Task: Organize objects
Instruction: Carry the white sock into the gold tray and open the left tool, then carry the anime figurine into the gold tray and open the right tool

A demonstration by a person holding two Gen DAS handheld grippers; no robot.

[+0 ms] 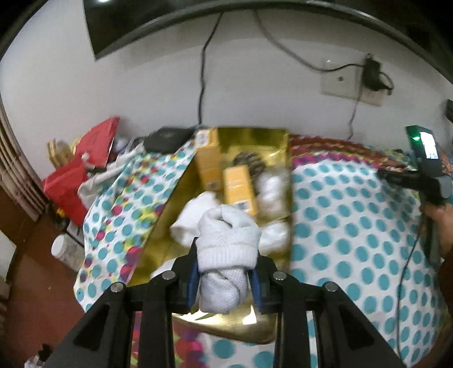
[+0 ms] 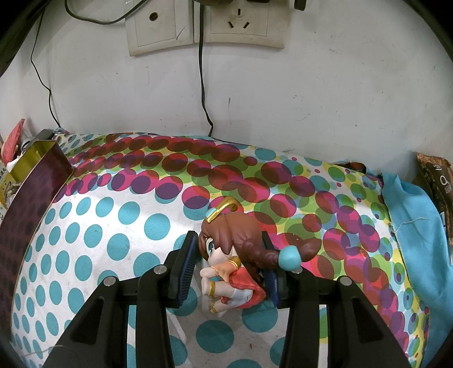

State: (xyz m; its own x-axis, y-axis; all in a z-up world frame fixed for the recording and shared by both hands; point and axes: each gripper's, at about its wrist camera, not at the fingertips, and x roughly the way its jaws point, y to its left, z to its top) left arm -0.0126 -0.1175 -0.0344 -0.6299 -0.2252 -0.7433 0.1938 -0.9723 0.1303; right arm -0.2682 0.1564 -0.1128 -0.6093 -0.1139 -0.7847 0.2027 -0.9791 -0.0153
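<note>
A rolled white sock (image 1: 228, 240) sits between the blue pads of my left gripper (image 1: 226, 254), which is shut on it. It hangs over the near end of an open gold box (image 1: 170, 218). Inside the box lie two yellow cartons (image 1: 239, 186), more white sock rolls (image 1: 273, 192) and a dark patterned item (image 1: 249, 161). In the right wrist view my right gripper (image 2: 228, 237) is shut on a small doll figurine (image 2: 235, 257) with brown hair and a red dress, low over the spotted cloth (image 2: 113, 226). The gold box (image 2: 34, 184) shows at the far left there.
Red bags (image 1: 76, 175), a white jar (image 1: 63, 249) and clutter crowd the left of the box. Cables and wall sockets (image 2: 203, 25) run along the wall behind. A blue cloth (image 2: 416, 226) lies at the table's right end. A hand with the other gripper's body (image 1: 424, 172) is at the right.
</note>
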